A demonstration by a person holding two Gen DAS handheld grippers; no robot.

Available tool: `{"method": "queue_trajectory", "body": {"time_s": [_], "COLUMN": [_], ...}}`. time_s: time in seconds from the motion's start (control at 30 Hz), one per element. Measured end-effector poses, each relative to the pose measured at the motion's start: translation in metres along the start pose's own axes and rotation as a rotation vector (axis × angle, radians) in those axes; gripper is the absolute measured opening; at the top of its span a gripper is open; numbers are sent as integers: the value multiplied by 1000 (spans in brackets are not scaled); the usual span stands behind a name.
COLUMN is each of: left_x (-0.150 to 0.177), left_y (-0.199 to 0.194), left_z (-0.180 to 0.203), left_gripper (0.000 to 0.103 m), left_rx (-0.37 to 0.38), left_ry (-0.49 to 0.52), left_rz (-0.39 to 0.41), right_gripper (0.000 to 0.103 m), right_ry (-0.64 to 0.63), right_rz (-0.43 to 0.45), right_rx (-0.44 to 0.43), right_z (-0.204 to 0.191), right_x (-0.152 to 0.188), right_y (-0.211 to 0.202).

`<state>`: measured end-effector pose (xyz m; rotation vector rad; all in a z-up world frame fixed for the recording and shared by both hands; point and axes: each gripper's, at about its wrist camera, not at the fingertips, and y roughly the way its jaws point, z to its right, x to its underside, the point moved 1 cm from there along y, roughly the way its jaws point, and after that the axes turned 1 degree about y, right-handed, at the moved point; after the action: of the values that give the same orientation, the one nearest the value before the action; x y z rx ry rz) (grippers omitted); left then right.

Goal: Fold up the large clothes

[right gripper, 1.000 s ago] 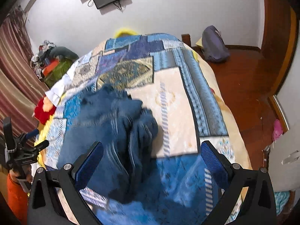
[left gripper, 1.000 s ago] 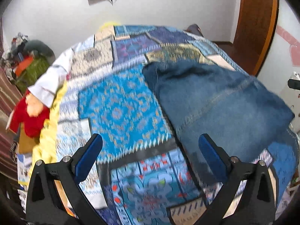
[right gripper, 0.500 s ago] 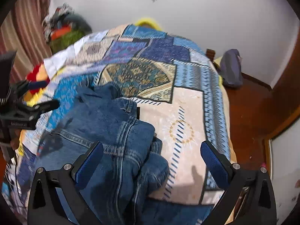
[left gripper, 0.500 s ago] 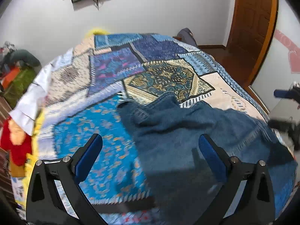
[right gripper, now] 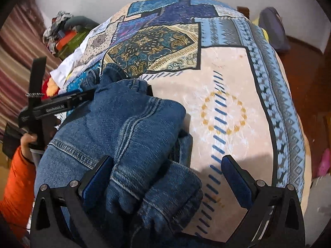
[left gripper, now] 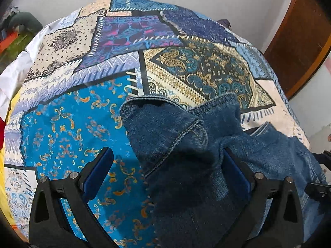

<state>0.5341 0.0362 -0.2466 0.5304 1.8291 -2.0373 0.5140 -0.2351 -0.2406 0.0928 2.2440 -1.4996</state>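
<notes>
A pair of blue jeans lies crumpled on the patchwork bedspread. My left gripper is open just above the bed. One bunched, stitched edge of the denim sits between its blue pads, and nothing is clamped. In the right wrist view the jeans are a rumpled heap over the left half of the bedspread. My right gripper is open over the heap's near end, its left finger against the denim. The left gripper reaches in from the left, held by a hand with an orange sleeve.
A white cloth hangs over the bed's left side. A pile of clothes sits by the striped curtain. A purple-grey bag lies on the wooden floor to the right, near a brown door.
Both grippers have dropped closer to the bed and the jeans. The denim, flatter before, now lies bunched between the fingers of each. The left gripper has come in against the heap.
</notes>
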Motion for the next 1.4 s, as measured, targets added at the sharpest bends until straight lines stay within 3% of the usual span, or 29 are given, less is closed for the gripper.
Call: {"method": "queue_trajectory", "body": {"time_s": [0.2,0.37,0.57,0.67,0.77,1.03,1.13,1.3,1.4], "left_x": [-4,-3,15,31,55,102,107,103,99], "left_y": [-35,-83,-141,-156,-152,-95,-81,-54,-39], "left_z": [-7,-13,-20,-21,-21,-24,-26,-19,-15], "left_gripper": [103,103,103,103,103,103,103,103,103], "left_rx": [-35,-96,-24,29,111,327,453,596,639], "left_ry": [-8,67,92,91,69,-116,-198,-277,-280], "left_rz": [19,93,148,147,90,-141,-168,-211,-227], "right_gripper": [103,103,103,103,103,103,103,103,103], "right_ry": [-23,-103,-115,-64,6,139,166,212,237], "right_rz": [8,54,113,136,108,-127,-154,-194,-237], "right_rx": [49,143,143,94,14,-66,-101,-172,-226], "right_z": [-4,-20,-33,-35,-31,-3,2,4,4], "right_x": [9,15,17,14,13,36,43,39,34], "right_y": [-21,-48,-81,-94,-94,-40,-28,-8,5]}}
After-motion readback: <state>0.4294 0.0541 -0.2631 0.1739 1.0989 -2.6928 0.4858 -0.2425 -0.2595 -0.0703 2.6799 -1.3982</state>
